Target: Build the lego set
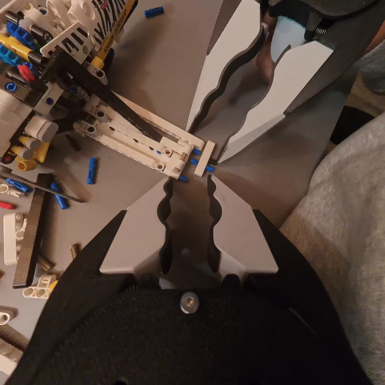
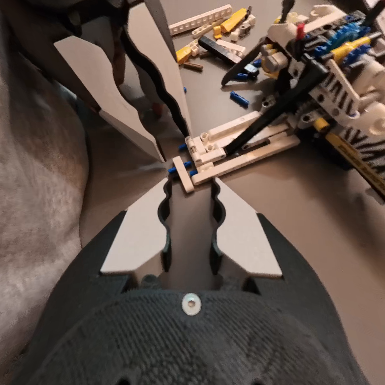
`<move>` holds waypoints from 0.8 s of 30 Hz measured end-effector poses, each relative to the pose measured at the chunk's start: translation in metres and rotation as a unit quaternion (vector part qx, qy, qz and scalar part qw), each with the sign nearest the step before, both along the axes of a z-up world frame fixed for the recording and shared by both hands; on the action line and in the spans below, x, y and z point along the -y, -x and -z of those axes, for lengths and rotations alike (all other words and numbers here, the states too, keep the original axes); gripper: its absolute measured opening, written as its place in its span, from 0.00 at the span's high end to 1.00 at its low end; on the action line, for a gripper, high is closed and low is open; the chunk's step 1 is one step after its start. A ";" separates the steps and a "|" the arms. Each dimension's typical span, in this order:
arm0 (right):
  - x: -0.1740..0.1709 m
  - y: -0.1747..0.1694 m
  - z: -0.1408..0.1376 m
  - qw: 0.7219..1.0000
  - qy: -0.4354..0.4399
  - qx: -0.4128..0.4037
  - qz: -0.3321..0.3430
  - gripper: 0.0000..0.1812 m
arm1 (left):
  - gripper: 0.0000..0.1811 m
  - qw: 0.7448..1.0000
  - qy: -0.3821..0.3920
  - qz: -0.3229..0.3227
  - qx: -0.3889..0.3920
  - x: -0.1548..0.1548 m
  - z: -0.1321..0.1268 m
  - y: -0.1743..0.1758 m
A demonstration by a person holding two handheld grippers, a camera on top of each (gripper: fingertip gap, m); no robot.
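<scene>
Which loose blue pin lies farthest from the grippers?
The blue pin at the top of the left wrist view, alone on bare table past the model. The others lie lower left, like the upright one.

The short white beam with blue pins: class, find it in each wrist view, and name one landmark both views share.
Left wrist view: short white beam at centre, just right of the white arm's end, between both grippers' tips.
Right wrist view: the beam at centre, just above this gripper's tips, left of the arm's end.
Shared landmark: the black strut lying diagonally over the white arm.
</scene>
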State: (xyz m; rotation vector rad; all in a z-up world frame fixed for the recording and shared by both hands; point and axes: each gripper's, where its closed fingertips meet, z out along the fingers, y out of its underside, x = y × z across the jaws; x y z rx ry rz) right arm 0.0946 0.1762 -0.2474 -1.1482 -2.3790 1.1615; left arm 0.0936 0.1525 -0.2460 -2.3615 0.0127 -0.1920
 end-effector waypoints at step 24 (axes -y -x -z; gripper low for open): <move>-0.003 -0.003 0.002 0.997 -0.031 -0.022 -0.070 0.81 | 0.81 0.998 -0.012 0.027 -0.048 0.002 0.002 -0.001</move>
